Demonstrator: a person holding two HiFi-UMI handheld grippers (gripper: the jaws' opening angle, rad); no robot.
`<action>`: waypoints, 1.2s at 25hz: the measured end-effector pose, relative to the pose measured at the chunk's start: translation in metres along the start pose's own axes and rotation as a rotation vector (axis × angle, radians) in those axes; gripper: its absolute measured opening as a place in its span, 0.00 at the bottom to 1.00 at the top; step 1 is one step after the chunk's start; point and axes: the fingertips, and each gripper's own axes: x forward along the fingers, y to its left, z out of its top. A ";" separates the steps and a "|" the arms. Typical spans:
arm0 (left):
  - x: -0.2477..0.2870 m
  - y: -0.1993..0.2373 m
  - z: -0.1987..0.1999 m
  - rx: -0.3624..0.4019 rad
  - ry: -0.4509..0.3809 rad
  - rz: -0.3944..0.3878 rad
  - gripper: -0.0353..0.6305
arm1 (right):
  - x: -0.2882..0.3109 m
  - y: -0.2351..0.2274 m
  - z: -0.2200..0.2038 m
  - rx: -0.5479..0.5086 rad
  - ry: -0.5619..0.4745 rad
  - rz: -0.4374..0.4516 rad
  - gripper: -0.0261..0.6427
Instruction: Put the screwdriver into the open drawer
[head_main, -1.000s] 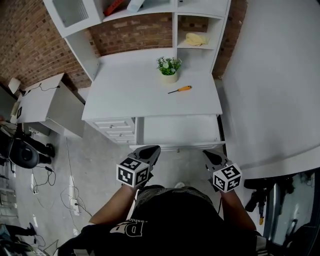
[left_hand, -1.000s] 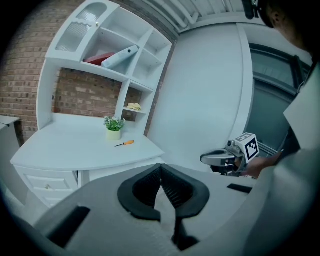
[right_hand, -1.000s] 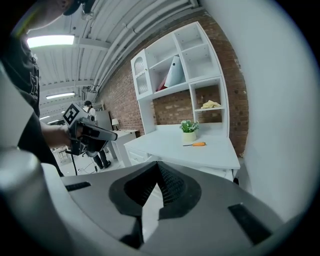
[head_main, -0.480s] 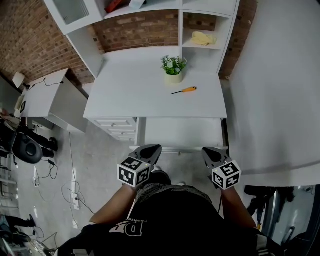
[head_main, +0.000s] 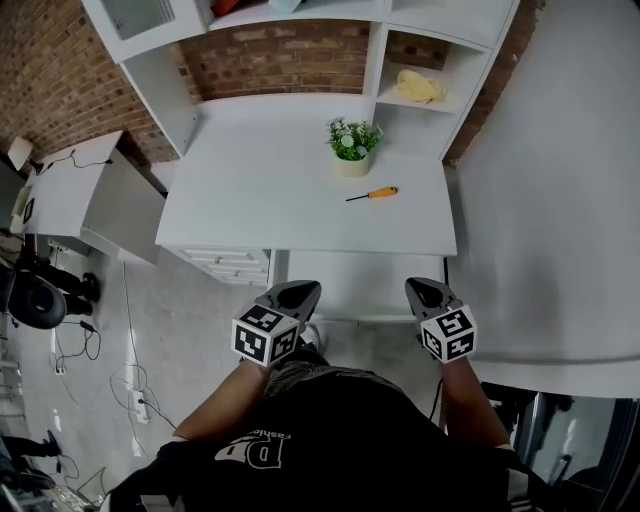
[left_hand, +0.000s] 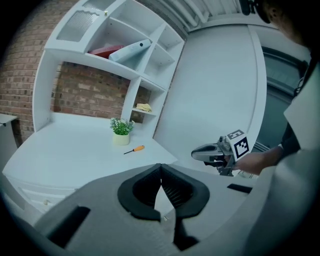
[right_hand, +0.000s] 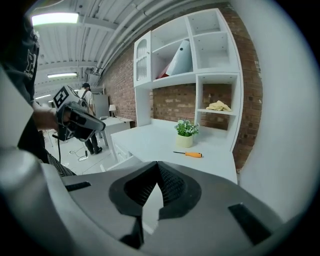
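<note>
1. Left gripper (head_main: 303, 289): lower centre-left of the head view, held in the air in front of the desk (head_main: 260, 190). In its own view (left_hand: 160, 166) the jaw tips meet, with nothing between them.
2. Right gripper (head_main: 424, 288): lower centre-right of the head view, level with the left one. In its own view (right_hand: 158, 164) the jaw tips are together and also grip nothing.
3. Screwdriver (head_main: 373, 194): orange handle, lying flat on the desk top, right of centre in the frame. It sits just below the potted plant (head_main: 351, 145) and well apart from both grippers. It also shows mid-frame in both gripper views (left_hand: 135, 149) (right_hand: 188, 154).
4. Open drawer (head_main: 360, 285): pulled out under the desk's front edge, mid-frame between the two grippers. The screwdriver isn't in it.
5. Yellow cloth (head_main: 420, 85): on a shelf in the upper right of the frame.
</note>
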 end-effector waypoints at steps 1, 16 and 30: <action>0.002 0.009 0.003 -0.001 0.002 -0.002 0.08 | 0.013 -0.004 -0.001 0.004 0.017 0.002 0.05; 0.016 0.126 -0.010 0.129 0.179 -0.014 0.08 | 0.171 -0.076 0.032 -0.254 0.288 -0.091 0.05; 0.034 0.164 -0.021 0.017 0.186 -0.054 0.08 | 0.268 -0.118 0.011 -0.848 0.618 0.015 0.10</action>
